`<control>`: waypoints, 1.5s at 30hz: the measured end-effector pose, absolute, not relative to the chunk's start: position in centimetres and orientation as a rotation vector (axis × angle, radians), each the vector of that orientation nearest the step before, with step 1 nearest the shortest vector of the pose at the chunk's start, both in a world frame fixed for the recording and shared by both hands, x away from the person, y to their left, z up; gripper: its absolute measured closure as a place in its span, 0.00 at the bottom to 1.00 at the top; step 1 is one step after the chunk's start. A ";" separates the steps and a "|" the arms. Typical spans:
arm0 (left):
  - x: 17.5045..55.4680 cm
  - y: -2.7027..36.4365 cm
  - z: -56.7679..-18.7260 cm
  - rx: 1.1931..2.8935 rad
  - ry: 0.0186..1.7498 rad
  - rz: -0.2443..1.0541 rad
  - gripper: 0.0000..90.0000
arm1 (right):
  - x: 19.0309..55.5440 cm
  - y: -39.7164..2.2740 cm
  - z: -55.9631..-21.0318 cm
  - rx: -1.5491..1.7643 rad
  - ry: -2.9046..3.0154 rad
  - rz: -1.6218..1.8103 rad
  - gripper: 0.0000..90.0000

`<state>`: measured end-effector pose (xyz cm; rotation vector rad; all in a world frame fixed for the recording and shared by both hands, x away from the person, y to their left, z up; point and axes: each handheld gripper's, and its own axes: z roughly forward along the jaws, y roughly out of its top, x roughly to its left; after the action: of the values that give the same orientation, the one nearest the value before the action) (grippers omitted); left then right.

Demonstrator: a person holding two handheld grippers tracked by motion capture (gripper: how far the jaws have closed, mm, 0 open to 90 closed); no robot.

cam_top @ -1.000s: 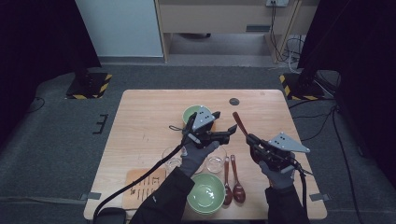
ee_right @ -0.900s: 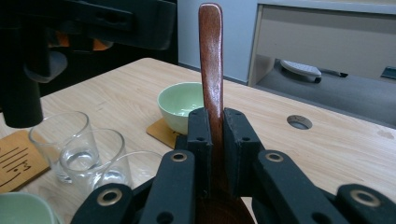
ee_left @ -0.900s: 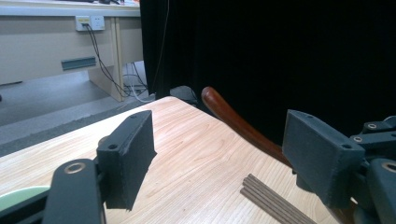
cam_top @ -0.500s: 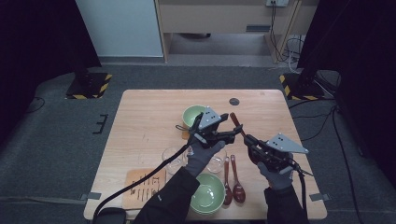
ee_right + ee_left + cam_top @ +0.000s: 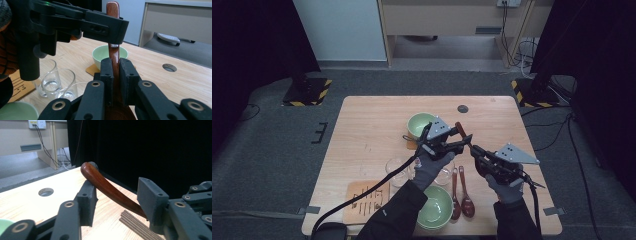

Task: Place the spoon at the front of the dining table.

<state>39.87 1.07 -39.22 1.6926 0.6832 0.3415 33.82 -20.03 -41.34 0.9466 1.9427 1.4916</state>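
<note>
Your right gripper (image 5: 113,72) was clamped tight on the brown wooden spoon (image 5: 113,32) near its bowl end, holding it above the table (image 5: 362,130) with the handle poking up toward the far green bowl (image 5: 421,123). Your left gripper (image 5: 117,197) had just been closing around the spoon's handle, jaws half-wide, one pad touching, the other just clear. Risk: if you'd let go on the right before the left had squeezed fully, the curved, smooth handle could've slipped out and dropped onto the drinking glasses (image 5: 58,81).

Reddish-brown wooden spoon (image 5: 114,53), pale green bowl (image 5: 101,56), black jaws, tan table (image 5: 367,130).
</note>
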 end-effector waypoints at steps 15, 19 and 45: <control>39.9 1.1 -39.3 1.690 0.696 0.331 0.68 | 33.9 -20.1 -41.5 0.950 1.959 1.494 0.91; 39.9 1.1 -39.3 1.681 0.700 0.326 0.71 | 34.0 -20.0 -41.6 0.955 1.965 1.492 0.91; 39.0 0.9 -39.1 1.630 0.635 0.255 0.93 | 34.3 -20.0 -42.0 0.993 1.960 1.487 0.93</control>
<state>39.03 0.91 -39.05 1.6298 0.6349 0.2547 34.35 -20.04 -41.98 0.9926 1.9602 1.4872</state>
